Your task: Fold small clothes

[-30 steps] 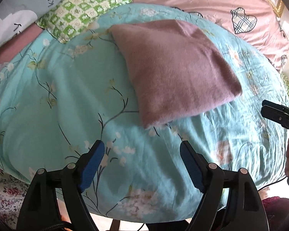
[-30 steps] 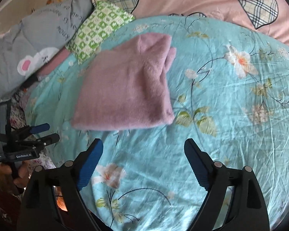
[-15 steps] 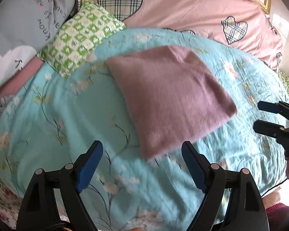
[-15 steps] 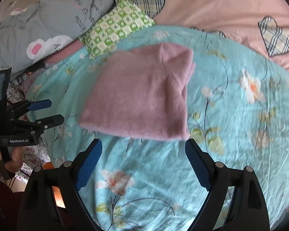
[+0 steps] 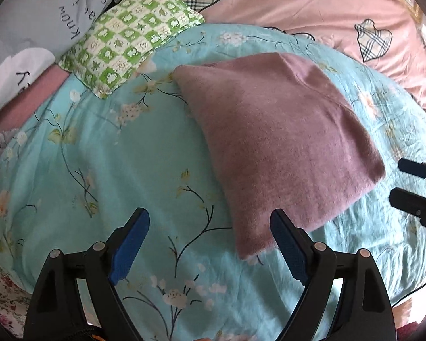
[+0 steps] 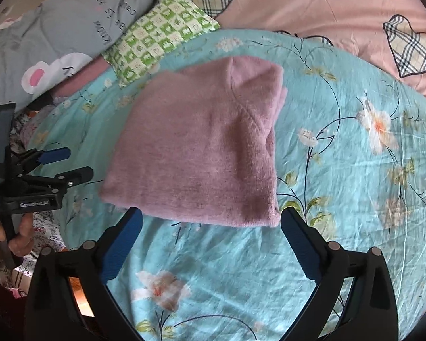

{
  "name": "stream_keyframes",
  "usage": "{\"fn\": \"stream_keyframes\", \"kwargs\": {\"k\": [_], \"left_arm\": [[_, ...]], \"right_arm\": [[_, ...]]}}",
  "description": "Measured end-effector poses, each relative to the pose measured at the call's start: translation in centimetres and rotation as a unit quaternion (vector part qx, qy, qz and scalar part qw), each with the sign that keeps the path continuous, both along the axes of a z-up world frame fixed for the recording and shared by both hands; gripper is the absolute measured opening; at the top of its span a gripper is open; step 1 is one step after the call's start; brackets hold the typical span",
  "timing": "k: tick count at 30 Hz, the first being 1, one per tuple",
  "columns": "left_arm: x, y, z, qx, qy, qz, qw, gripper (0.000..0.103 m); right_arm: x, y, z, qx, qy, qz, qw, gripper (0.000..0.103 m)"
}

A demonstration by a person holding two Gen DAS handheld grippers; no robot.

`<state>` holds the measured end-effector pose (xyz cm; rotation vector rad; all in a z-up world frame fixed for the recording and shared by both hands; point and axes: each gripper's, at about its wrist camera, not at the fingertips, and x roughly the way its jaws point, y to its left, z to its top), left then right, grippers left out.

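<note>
The mauve garment (image 6: 201, 153) lies folded flat on the teal sheet (image 6: 340, 227), while the left gripper (image 5: 210, 241) and right gripper (image 6: 211, 237) hover at its near edge, jaws wide and empty, seemingly poised for another fold.

Place: home bedroom | Shown by: bed spread with teal floral sheet (image 5: 105, 153), pink heart-print quilt (image 5: 298, 2), green checked pillow (image 5: 127, 39), grey printed pillow (image 6: 56, 28)
</note>
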<state>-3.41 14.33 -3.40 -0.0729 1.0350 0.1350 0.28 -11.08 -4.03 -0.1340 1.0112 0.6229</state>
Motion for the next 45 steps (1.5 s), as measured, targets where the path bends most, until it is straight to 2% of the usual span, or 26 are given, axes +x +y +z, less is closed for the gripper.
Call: {"fn": "stream_keyframes", "kwargs": {"k": [4,23,45], "left_arm": [[0.5,0.3,-0.1,-0.008,-0.004,0.007,0.9999,0.087],[1.5,-0.2,0.9,0.001,-0.012,-0.005,0.9999,0.087],[1.9,-0.8,1.5,0.022,-0.009,-0.015,0.9996,0.087]], "right_arm": [[0.6,0.5,-0.6,-0.014,0.001,-0.012,1.0,0.098],[1.7,1.7,-0.6,-0.026,-0.005,-0.01,1.0,0.098],[2.0,2.3,0.3,0.0,-0.001,-0.008,1.0,0.098]]}}
